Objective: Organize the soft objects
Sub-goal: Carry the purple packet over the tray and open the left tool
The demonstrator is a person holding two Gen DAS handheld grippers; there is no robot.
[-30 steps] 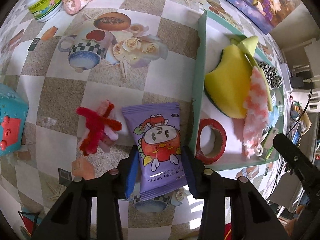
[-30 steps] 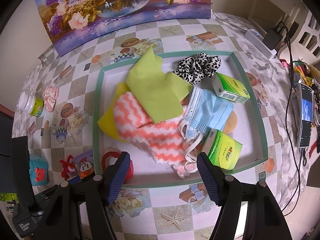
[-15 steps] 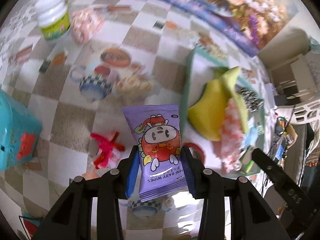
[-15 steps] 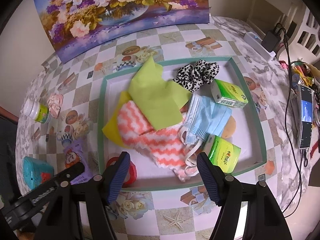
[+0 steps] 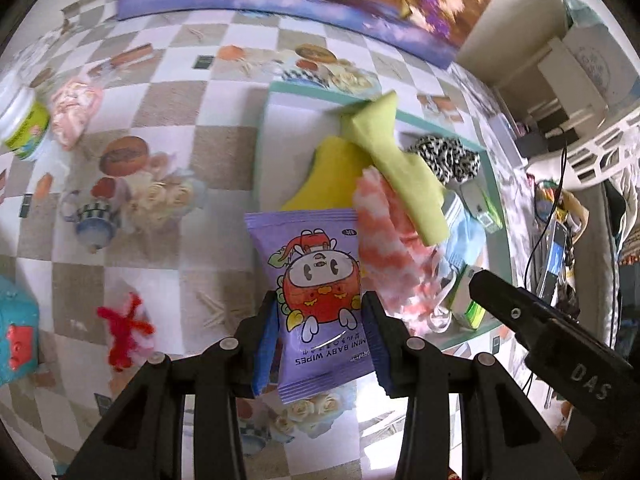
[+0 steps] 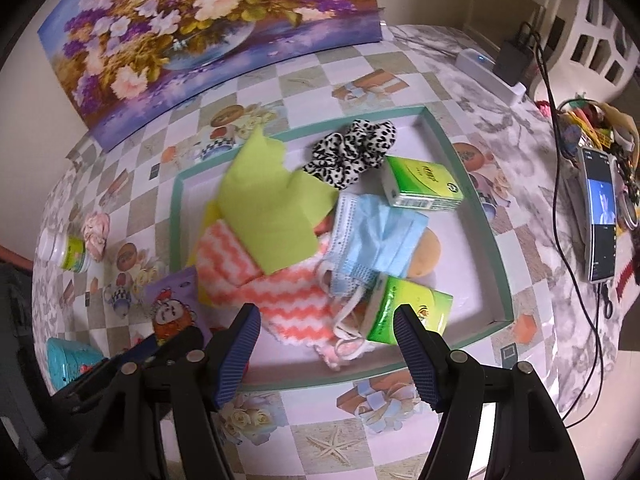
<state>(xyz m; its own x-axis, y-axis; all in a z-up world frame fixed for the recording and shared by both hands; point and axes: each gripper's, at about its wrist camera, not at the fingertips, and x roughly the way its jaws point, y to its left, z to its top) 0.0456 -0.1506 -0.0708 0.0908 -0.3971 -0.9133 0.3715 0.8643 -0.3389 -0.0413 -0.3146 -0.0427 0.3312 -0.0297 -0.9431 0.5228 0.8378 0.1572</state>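
Observation:
My left gripper (image 5: 320,340) is shut on a purple pack of mini baby wipes (image 5: 316,280) and holds it in the air over the near left corner of the green-rimmed tray (image 6: 486,224). The pack also shows in the right wrist view (image 6: 172,304). The tray holds a lime cloth (image 6: 268,208), an orange-and-white zigzag cloth (image 6: 288,300), a blue face mask (image 6: 376,236), a leopard scrunchie (image 6: 352,152) and two green tissue packs (image 6: 420,184). My right gripper (image 6: 326,356) is open and empty above the tray's near edge.
On the checked tablecloth left of the tray lie a red pipe-cleaner bundle (image 5: 124,324), a pink scrunchie (image 5: 72,112), a white jar (image 5: 24,120) and a teal box (image 5: 16,332). A flower painting (image 6: 208,36) stands at the back. A phone (image 6: 600,216) and cables lie on the right.
My left gripper has lifted the wipes pack off the table and carried it right, toward and over the tray's left side. My right gripper has stayed open above the tray's near edge.

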